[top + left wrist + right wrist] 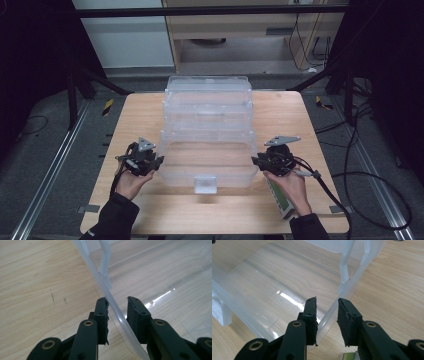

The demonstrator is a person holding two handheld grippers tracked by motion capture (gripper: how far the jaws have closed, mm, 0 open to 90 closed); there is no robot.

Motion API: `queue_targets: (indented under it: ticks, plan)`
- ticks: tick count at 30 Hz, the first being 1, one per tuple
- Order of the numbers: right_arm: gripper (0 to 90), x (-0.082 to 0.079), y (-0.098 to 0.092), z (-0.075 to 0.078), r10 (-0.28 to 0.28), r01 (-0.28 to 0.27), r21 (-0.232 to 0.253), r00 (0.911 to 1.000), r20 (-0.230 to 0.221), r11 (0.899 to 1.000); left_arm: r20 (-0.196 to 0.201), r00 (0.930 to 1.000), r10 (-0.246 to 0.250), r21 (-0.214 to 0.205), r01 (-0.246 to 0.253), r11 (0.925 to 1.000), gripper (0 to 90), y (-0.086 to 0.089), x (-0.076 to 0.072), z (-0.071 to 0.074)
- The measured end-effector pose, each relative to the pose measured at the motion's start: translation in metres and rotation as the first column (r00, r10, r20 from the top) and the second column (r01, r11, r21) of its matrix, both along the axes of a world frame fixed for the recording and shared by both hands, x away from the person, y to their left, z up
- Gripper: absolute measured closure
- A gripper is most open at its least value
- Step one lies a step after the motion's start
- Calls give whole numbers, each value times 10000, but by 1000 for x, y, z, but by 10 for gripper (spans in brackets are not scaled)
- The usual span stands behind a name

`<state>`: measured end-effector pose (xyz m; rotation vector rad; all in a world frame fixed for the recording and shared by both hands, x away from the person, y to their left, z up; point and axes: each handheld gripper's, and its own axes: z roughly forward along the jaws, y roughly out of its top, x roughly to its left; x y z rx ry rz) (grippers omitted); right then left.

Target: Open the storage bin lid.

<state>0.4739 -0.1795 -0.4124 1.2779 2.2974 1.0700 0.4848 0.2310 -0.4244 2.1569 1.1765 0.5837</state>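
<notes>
The clear plastic box (207, 131) sits in the middle of the wooden table (285, 210). It is open, and its lid lies flat toward the person, with a small latch (205, 184) at the near edge.

The box looks light and empty. Its walls look thin and smooth, so I think it bends a bit and can slip. It could crack if it is squeezed too hard. The best place to hold it seems to be the thick rim, one side in each gripper, so it stays level.

The left gripper (159, 162) is at the left side of the lid. In the left gripper view, the rim (117, 312) runs between its jaws. One pad (103, 315) looks to be just touching the rim; the other stands a little off. It is around the rim but not squeezing it.

The right gripper (255, 161) is at the right side. In the right gripper view, the lid's edge (329, 312) sits between its jaws too, with small gaps on both sides. It is not pinching either.

A green and white tool handle (280, 197) lies under the right hand (290, 182).
</notes>
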Motion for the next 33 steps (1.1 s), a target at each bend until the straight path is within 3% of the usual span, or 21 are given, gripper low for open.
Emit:
queue_targets:
  ticks: [5,10,17,20,22,29,33]
  plan:
    - [687,0,-2,-1,-40,40,242,10000,-5,9997,33,10000,-82,-64,82,9999,684,2,0,1]
    - [661,1,-4,-1,85,-88,422,9999,54,9991,412,9991,-107,-343,121,9993,567,6,-2,5]
    - [595,-4,-15,12,-103,49,1030,9986,520,9947,1029,9946,153,-968,-53,9953,459,19,-11,22]
    - [572,-6,-22,19,-265,172,1205,9968,755,9926,1165,9925,372,-1470,-198,9889,429,30,-13,28]
    - [552,-7,-27,24,-323,210,1342,9961,825,9907,1271,9905,530,-1580,-325,9869,411,35,-13,29]
    - [490,-13,-40,40,-563,432,1209,9926,1076,9917,1637,9783,1271,-1731,-984,9800,369,61,-12,34]
    - [470,-16,-45,45,-601,513,944,9939,927,9942,1667,9726,1619,-1822,-1310,9745,359,73,-10,33]
